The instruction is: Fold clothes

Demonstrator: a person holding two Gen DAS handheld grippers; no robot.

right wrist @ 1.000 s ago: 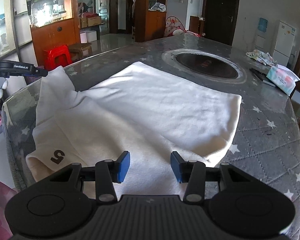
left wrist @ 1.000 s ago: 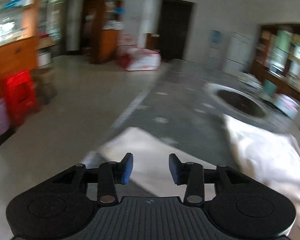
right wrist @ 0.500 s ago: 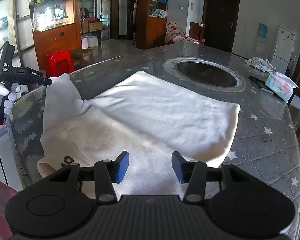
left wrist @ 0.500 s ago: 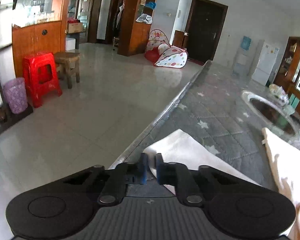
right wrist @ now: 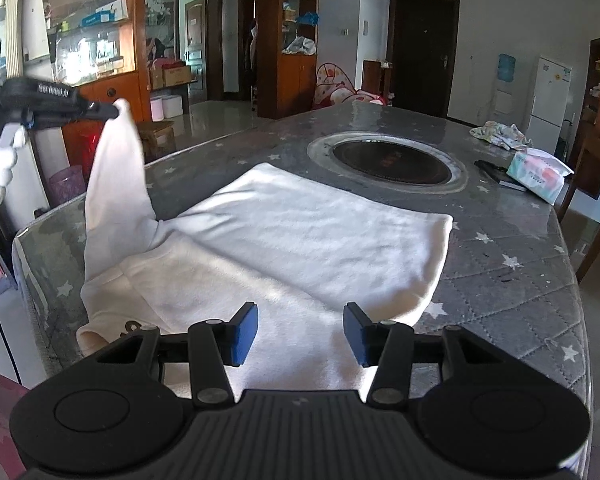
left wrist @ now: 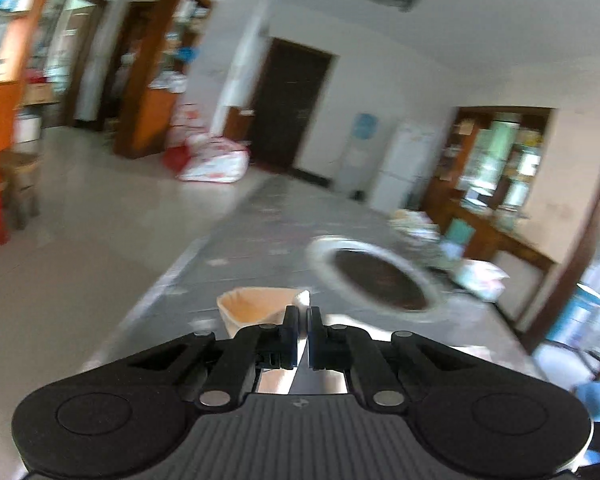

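One cream-white garment (right wrist: 300,240) lies spread across the near half of a grey star-patterned tabletop (right wrist: 520,272), its long axis running from the near left edge toward the round dark inset (right wrist: 388,158) at centre. The left tool (left wrist: 303,322), its jaws pressed together, pinches one sleeve end (right wrist: 120,152) and holds it clear of the tabletop, cuff pointing up. The right tool (right wrist: 300,330) hangs over the near hem, its two blue pads spread and gripping nothing. Partly legible white lettering on the left tool appears to read "GenRobot.AI". One tissue pack (right wrist: 538,174) sits at the tabletop's right side.
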